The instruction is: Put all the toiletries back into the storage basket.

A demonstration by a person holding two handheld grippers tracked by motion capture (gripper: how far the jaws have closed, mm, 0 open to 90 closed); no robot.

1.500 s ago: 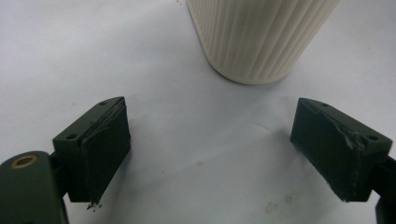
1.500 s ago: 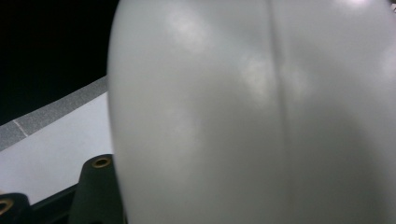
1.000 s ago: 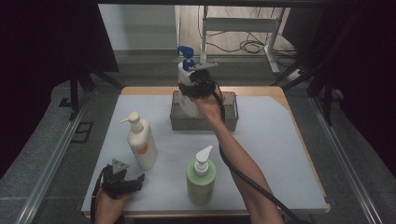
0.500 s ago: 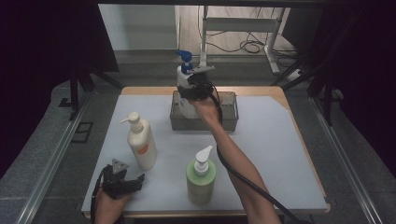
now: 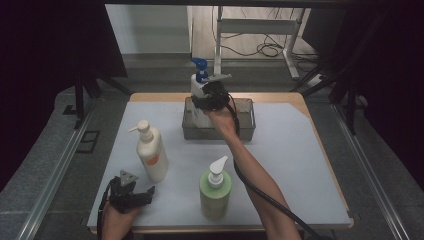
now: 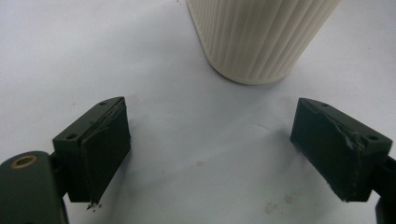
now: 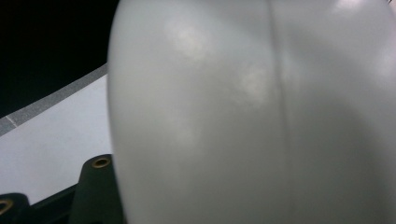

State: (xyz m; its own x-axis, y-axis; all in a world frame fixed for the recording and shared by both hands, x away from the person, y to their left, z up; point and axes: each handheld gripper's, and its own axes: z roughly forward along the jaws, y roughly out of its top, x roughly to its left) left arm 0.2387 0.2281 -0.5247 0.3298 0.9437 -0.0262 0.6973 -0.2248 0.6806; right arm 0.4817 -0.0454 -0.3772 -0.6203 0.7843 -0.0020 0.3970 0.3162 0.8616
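Table: we see four things spread over it, and both grippers above or on it.
Bin: we find it at the middle of the far edge.
Spray bottle: it stands upright at the bin's left end, held above its floor; we cannot tell if it touches.
Right gripper: we see it just right of the spray bottle, clasped on its body.
Lotion bottle: it stands left of centre, well before the bin.
Pump bottle: it stands near the near edge, right of the lotion bottle and apart from it.
Left gripper: we see it at the near left corner, just before the lotion bottle, jaws spread.
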